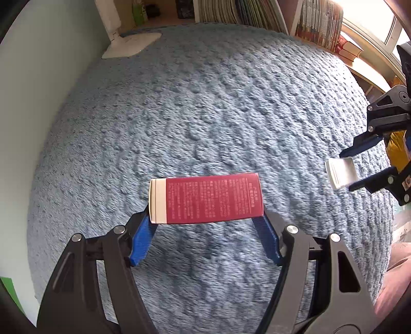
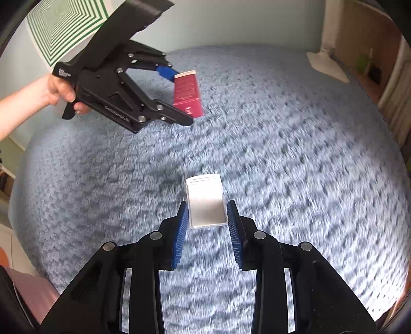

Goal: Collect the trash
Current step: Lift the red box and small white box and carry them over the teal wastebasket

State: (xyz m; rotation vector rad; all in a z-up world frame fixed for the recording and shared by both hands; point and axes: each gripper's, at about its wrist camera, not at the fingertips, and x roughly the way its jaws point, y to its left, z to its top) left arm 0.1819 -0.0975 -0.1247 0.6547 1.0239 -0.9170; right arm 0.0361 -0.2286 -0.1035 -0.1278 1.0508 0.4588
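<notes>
My left gripper [image 1: 205, 215] is shut on a red and white carton box [image 1: 206, 197], gripping its two ends and holding it above the blue carpet [image 1: 205, 102]. The same gripper [image 2: 177, 95] and box [image 2: 187, 93] show at upper left in the right wrist view. My right gripper [image 2: 207, 213] is shut on a small white box [image 2: 206, 201], held above the carpet [image 2: 282, 154]. It also shows at the right edge of the left wrist view [image 1: 346, 170] with the white box [image 1: 341, 173].
A white lamp base [image 1: 131, 43] stands at the carpet's far left; it also shows in the right wrist view [image 2: 326, 64]. Bookshelves [image 1: 282, 15] line the far wall. A yellow object [image 1: 397, 151] lies behind the right gripper. A green-striped board [image 2: 64, 23] leans on the wall.
</notes>
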